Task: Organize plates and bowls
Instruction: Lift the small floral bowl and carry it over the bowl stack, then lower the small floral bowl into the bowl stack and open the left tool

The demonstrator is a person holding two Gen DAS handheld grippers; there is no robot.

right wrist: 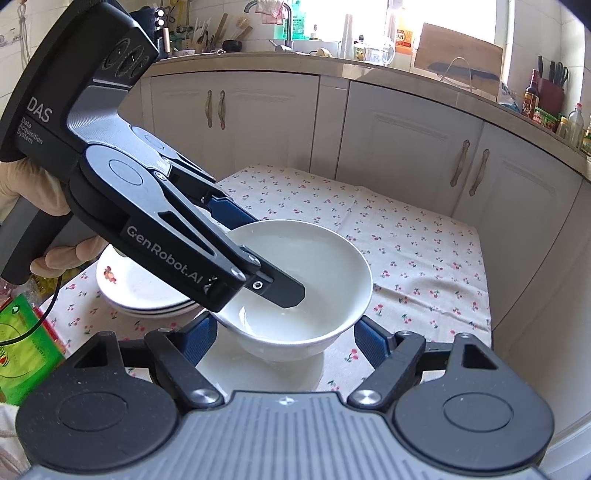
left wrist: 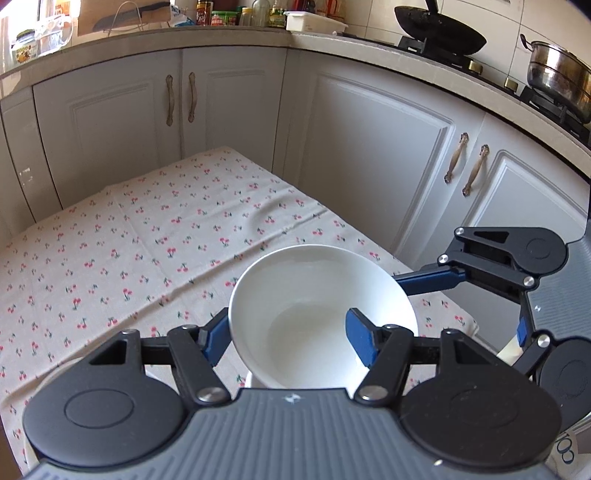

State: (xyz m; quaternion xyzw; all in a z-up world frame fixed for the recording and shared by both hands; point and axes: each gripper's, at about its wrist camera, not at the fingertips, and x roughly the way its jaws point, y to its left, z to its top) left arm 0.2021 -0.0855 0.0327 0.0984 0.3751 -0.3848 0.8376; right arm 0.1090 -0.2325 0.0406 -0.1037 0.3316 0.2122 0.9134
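A white bowl [left wrist: 314, 295] hangs just above the cherry-print tablecloth [left wrist: 147, 240]. My left gripper [left wrist: 288, 341] is shut on its wall, one finger [left wrist: 360, 339] inside the bowl and the other outside. From the right wrist view, that left gripper [right wrist: 273, 254] reaches in from the upper left, its black fingertip inside the bowl [right wrist: 303, 266]. My right gripper [right wrist: 286, 332] stands half wide, and its blue fingers [right wrist: 201, 339] press the bowl's lower wall from both sides. A white plate [right wrist: 258, 373] lies directly under the bowl.
A stack of white plates [right wrist: 140, 295] sits on the cloth at the left, beside a gloved hand [right wrist: 22, 192]. A green packet [right wrist: 26, 343] lies at the table's left edge. White cabinets [left wrist: 369, 147] surround the table, and a wok [left wrist: 439, 29] and steel pot [left wrist: 557, 74] stand on the counter.
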